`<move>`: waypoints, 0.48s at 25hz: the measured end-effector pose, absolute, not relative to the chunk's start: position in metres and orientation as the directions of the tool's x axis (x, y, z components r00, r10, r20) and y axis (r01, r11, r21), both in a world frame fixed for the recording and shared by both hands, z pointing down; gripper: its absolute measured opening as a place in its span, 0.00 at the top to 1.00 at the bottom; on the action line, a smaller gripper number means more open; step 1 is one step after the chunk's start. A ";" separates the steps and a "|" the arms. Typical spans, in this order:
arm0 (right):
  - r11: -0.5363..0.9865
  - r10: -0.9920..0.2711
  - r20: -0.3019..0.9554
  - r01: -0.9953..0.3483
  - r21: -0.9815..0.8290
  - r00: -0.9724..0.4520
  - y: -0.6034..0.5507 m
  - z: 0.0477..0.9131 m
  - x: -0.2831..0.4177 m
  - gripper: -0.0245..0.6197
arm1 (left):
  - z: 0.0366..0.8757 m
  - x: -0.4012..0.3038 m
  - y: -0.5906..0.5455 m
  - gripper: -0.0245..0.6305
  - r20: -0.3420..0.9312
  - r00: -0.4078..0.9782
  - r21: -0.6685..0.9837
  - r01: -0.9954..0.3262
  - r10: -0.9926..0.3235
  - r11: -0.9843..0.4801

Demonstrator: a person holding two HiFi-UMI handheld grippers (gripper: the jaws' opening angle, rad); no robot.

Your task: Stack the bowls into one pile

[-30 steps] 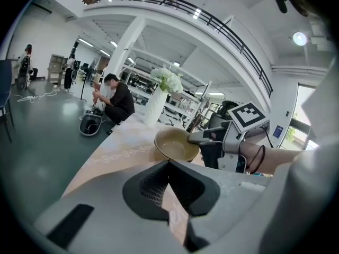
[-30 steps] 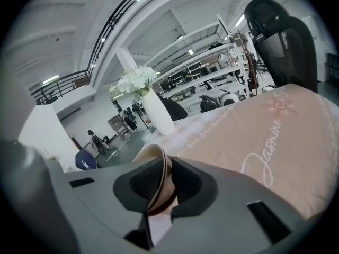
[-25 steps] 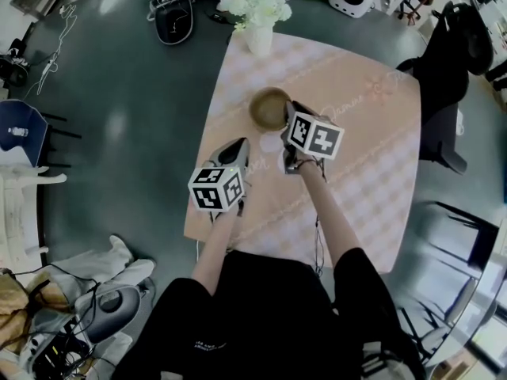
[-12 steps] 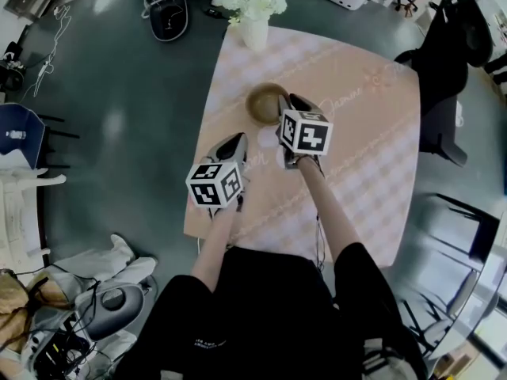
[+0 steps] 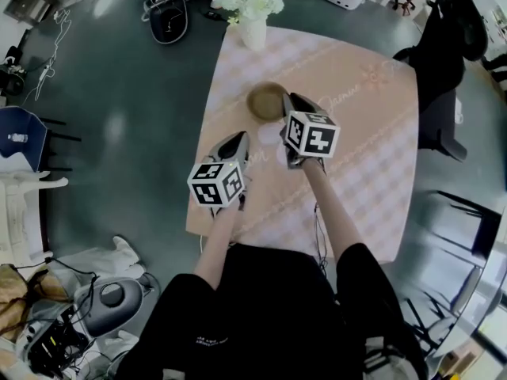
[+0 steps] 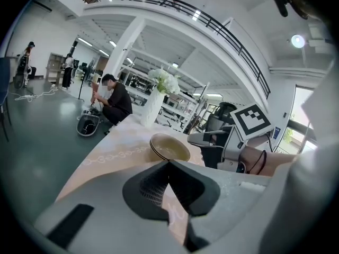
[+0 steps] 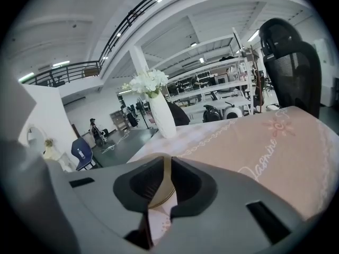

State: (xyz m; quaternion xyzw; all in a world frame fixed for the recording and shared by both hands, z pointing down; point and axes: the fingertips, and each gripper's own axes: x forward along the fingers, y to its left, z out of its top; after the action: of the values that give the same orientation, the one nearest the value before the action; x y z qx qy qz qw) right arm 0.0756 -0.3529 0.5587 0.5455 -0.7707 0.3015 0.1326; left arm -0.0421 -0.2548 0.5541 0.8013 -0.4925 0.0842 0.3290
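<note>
Now bowls (image 5: 265, 101) upright, mouths up; right tool (image 7: 164, 181) closing on rim.

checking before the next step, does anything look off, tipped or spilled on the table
Nothing stands out. The bowls sit nested and upright on the pink cloth, which lies flat, and the vase of flowers stands upright at the far edge.

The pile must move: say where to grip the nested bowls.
Pinch the thin rim of the nested bowls, tongs astride it, one tip inside and one outside, coming from the person's side at the right. They sit upright and open-topped, and the vase stands beyond them.
</note>
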 end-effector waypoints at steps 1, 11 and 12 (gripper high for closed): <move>0.229 -0.763 0.525 -0.918 -0.324 -0.376 -0.350 0.556 0.077 0.92 | 0.551 -0.041 -0.254 0.97 0.450 0.505 0.442 -0.843 -0.737 -0.307; 0.364 -0.753 0.438 -0.865 -0.344 -0.491 -0.307 0.532 0.076 0.97 | 0.524 -0.041 -0.245 0.97 0.363 0.549 0.405 -0.821 -0.753 -0.403; 0.376 -0.757 0.423 -0.861 -0.342 -0.498 -0.302 0.527 0.076 0.97 | 0.520 -0.042 -0.244 0.97 0.354 0.554 0.397 -0.819 -0.754 -0.415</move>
State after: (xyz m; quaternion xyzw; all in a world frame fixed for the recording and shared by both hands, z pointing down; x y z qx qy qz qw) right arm 0.0761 -0.3023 0.5270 0.4912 -0.8235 0.2662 0.0981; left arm -0.0421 -0.2443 0.5199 0.8389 -0.4686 0.0601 0.2702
